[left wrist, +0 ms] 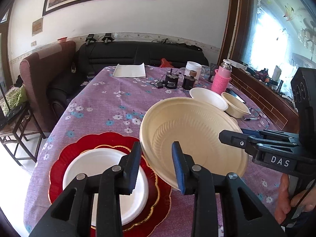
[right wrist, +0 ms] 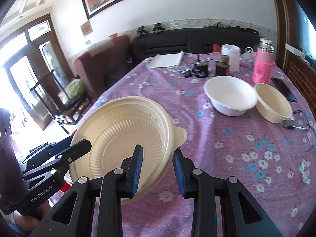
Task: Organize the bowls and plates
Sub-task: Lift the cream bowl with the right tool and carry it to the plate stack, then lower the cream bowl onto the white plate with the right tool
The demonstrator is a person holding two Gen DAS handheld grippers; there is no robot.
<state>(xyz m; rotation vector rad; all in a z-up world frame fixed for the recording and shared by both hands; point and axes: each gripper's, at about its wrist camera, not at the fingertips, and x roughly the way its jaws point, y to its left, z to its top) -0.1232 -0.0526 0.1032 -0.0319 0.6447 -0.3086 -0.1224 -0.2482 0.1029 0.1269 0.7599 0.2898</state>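
Cream plastic, thin and ribbed: that is the cream plate (left wrist: 194,136), up off the table (right wrist: 227,138) and tilted, with both tools on its rim; the left gripper (left wrist: 157,165) straddles the near-left edge, one finger outside and one inside, the jaws part-way apart and seemingly pinching the lip; the right gripper (right wrist: 157,165) does the same on the opposite edge beside the little tab, and whether it bites or merely brackets I cannot tell. Just below sits the white plate (left wrist: 102,175) nested on the red plate (left wrist: 65,158); that looks like the landing spot. The danger: a flimsy rim flexing out of one pinch, so the plate swings down and knocks the stack askew; or the two hands pulling apart and buckling it. Farther off, the white bowl (right wrist: 230,94) and cream bowl (right wrist: 273,106) touch rims, awaiting their turn; behind them stands the pink bottle (right wrist: 263,65).
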